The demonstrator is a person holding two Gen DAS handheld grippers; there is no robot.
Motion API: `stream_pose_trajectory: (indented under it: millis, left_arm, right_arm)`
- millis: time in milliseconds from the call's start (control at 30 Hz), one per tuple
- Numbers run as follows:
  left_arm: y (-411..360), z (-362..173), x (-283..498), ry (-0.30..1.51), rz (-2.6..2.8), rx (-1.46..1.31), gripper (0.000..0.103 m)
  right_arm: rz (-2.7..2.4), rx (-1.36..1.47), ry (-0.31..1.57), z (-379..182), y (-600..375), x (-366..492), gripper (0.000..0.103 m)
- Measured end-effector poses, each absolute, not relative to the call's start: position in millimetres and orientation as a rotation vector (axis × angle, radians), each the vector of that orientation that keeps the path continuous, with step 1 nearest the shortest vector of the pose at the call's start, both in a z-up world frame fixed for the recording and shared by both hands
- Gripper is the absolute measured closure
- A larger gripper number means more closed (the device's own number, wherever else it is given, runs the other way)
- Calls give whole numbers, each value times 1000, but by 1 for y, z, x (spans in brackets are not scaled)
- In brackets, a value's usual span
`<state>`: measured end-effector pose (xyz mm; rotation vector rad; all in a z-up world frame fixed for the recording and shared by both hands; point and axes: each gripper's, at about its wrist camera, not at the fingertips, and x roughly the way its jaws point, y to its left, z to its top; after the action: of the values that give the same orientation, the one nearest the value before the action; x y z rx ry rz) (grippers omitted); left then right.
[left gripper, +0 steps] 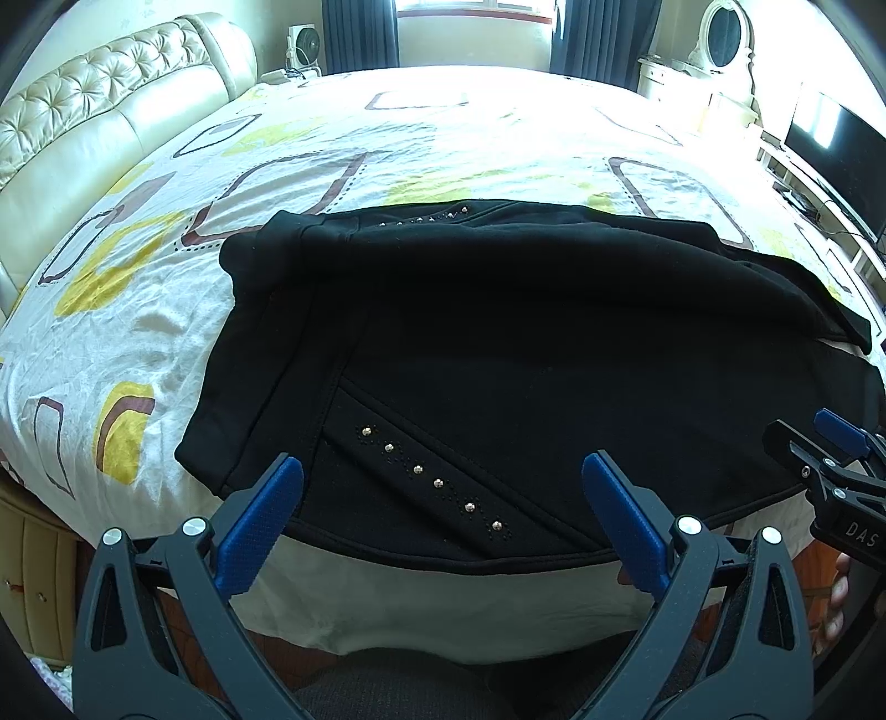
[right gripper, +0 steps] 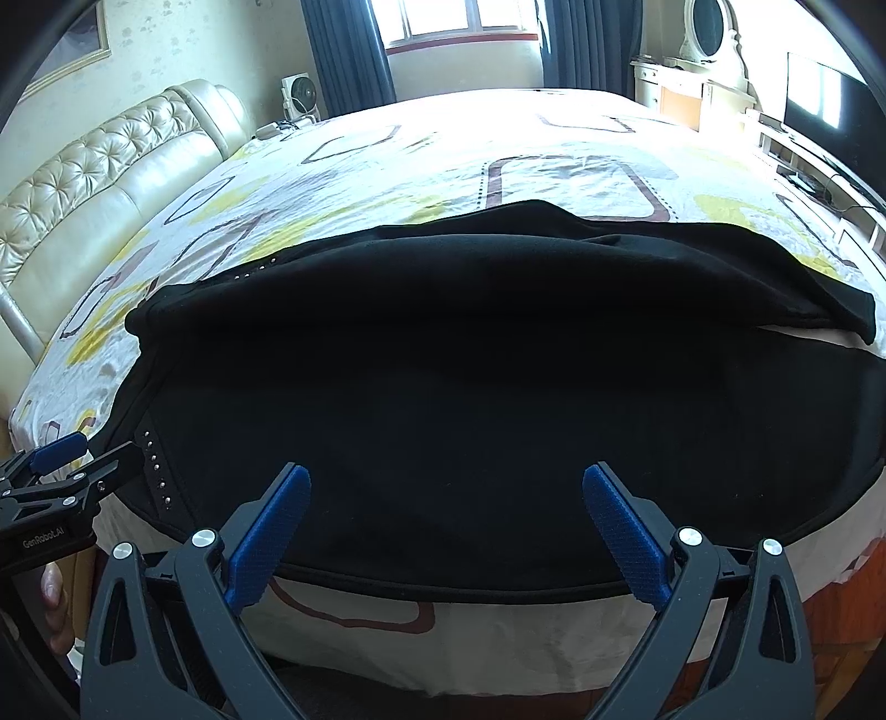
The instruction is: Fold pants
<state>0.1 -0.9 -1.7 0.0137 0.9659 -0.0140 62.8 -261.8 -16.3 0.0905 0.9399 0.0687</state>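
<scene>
One bed (left gripper: 166,310) is seen, covered by a patterned sheet (left gripper: 111,343), with one tufted headboard (left gripper: 99,111) along the left. One pair of black pants (left gripper: 526,343) is laid across the near edge of the bed, folded over so that two layers are seen. Two rows of metal studs (left gripper: 437,483) are counted on the pants, one near and one far. One fan (left gripper: 303,41) and one oval mirror (left gripper: 726,30) are placed by the far wall. The left gripper (left gripper: 440,498) and the right gripper (right gripper: 446,509) are held just above the near hem, each with fingers spread wide and nothing grasped.
</scene>
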Motion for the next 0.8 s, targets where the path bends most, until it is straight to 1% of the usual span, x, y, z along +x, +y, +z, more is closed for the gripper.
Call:
stream_pose_trajectory:
  millis: [800]
  left_arm:
    - [-4, -4, -1, 969, -10, 24, 2]
  right_arm:
    - [77, 94, 950, -20, -258, 62, 5]
